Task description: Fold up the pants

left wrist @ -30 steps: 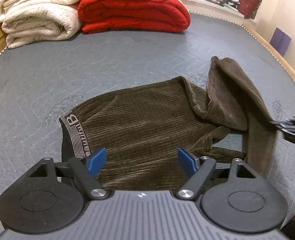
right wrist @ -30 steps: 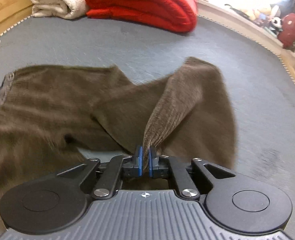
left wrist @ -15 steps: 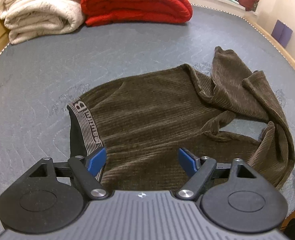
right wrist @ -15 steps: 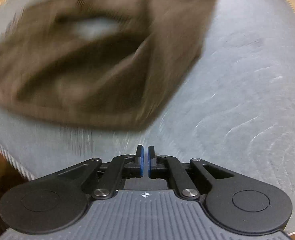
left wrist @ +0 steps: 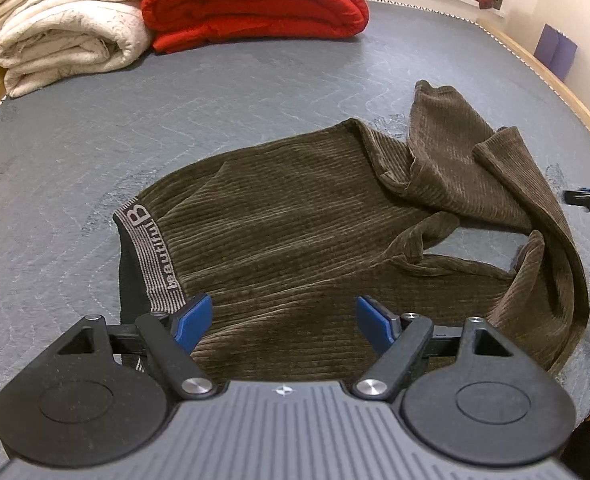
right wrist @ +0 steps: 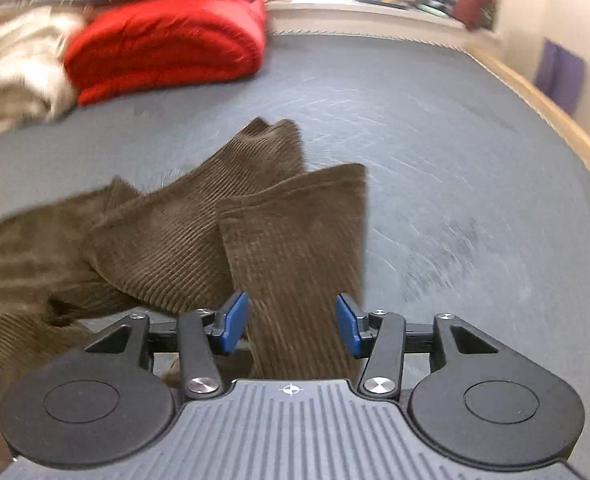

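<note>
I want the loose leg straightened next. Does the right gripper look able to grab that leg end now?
Probably yes: the right gripper is opening with the leg end between its jaws and nothing covering it.

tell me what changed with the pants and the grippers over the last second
The right hand-held gripper let go of the pant leg it had pinched; its jaws are opening, with the leg between them but not clamped. That leg dropped from its raised drape and now lies crumpled on the grey mattress. The left hand-held gripper stayed open over the waistband end; the red quilt stayed put.
</note>
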{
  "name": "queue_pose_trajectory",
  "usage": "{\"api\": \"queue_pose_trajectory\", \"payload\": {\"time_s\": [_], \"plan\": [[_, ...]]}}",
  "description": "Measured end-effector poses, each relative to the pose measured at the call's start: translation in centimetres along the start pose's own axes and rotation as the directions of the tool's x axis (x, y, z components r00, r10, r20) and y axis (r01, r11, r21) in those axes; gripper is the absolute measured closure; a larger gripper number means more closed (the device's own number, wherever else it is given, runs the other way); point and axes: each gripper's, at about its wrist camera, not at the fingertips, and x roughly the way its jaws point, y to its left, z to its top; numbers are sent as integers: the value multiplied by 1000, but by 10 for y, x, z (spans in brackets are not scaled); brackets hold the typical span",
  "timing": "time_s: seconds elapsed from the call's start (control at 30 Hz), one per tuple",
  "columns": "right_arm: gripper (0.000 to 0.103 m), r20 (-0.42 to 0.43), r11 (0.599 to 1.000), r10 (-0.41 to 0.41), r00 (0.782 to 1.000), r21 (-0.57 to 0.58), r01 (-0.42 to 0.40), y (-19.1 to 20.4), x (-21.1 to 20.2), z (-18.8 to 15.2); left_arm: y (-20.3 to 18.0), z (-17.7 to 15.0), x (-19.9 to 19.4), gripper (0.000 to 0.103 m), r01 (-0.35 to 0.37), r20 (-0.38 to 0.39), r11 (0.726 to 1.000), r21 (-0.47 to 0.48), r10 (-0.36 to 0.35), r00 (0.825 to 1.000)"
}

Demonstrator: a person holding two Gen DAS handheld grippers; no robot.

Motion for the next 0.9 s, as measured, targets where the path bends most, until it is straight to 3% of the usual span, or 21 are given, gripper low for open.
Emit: {"api": "queue_pose_trajectory", "payload": {"time_s": [0.2, 0.23, 0.3, 0.33, 0.4, 0.47, 0.57, 0.63, 0.7, 0.8, 0.9], "plan": [[49, -82, 965, -112, 990, -246, 89, 54, 62, 8, 6, 9, 5, 19, -1, -1, 1000, -22, 1, 1000], [52, -99, 956, -138, 986, -275, 106, 58, 72, 7, 8, 11, 6, 19, -4, -2, 1000, -28, 4, 1000], [69, -125, 948, -151, 981, -301, 108, 62, 85, 7, 12, 14, 9, 19, -9, -3, 999, -37, 9, 1000], [97, -130, 952, -146, 981, -287, 103, 60, 86, 8, 13, 15, 10, 19, -11, -6, 999, -42, 11, 1000], [96, -122, 980, -104, 987, -181, 81, 45, 80, 17, 16, 17, 12, 19, -8, -9, 999, -47, 8, 1000], [96, -43, 993, -110, 993, -42, 108, 19, 59, 29, 16, 18, 11, 19, -3, -6, 999, -46, 3, 1000], [97, 104, 960, -192, 976, 226, 165, -40, 6, 37, 12, 16, 7, 19, 11, 2, 999, -32, -11, 1000], [97, 134, 891, -266, 955, 413, 191, -88, -30, 24, 8, 13, 3, 19, 18, 9, 1000, -15, -18, 1000], [97, 84, 775, -329, 940, 594, 219, -138, -61, -7, 5, 9, -1, 19, 26, 10, 1000, -2, -26, 1000], [97, -114, 580, -373, 921, 746, 327, -191, -81, -66, 4, 3, -7, 19, 40, 16, 999, 25, -41, 999], [97, -303, 423, -292, 907, 810, 407, -228, -79, -127, 6, 0, -6, 19, 30, 12, 999, 40, -31, 999]]}}
